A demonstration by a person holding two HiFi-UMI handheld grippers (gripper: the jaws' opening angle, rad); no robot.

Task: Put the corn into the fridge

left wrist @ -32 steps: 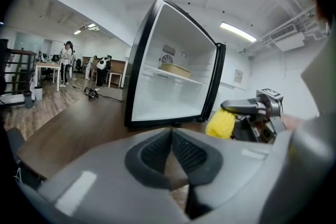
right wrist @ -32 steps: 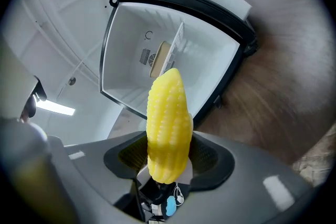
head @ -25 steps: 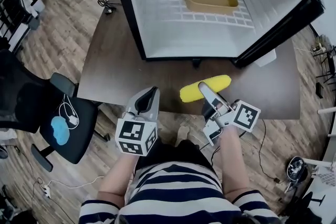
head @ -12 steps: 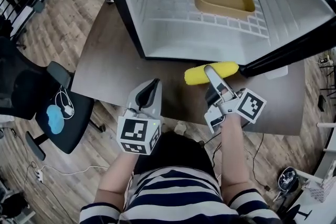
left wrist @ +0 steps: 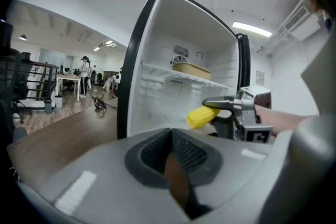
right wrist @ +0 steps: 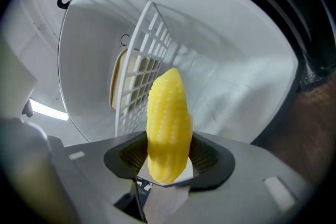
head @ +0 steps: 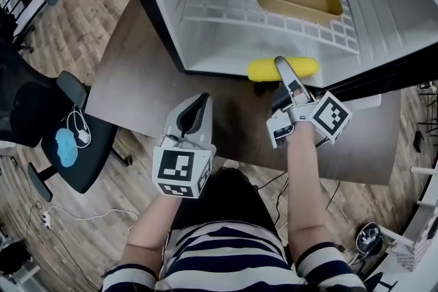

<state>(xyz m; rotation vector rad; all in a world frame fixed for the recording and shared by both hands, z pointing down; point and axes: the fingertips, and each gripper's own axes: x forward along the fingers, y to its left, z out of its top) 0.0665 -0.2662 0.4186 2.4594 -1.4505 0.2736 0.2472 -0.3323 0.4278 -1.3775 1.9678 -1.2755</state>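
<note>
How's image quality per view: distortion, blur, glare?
Head view: wide-angle bowing along the fridge edges, even light, corn sharp. Left gripper view: heavy fisheye, black corners, left gripper body close and soft, ceiling lamp bright. Right gripper view: fisheye bends the wire shelf, black corners, white walls bright but not washed out, corn in the right gripper in focus.

Fridge [head: 205, 55] partly beyond picture's edge
</note>
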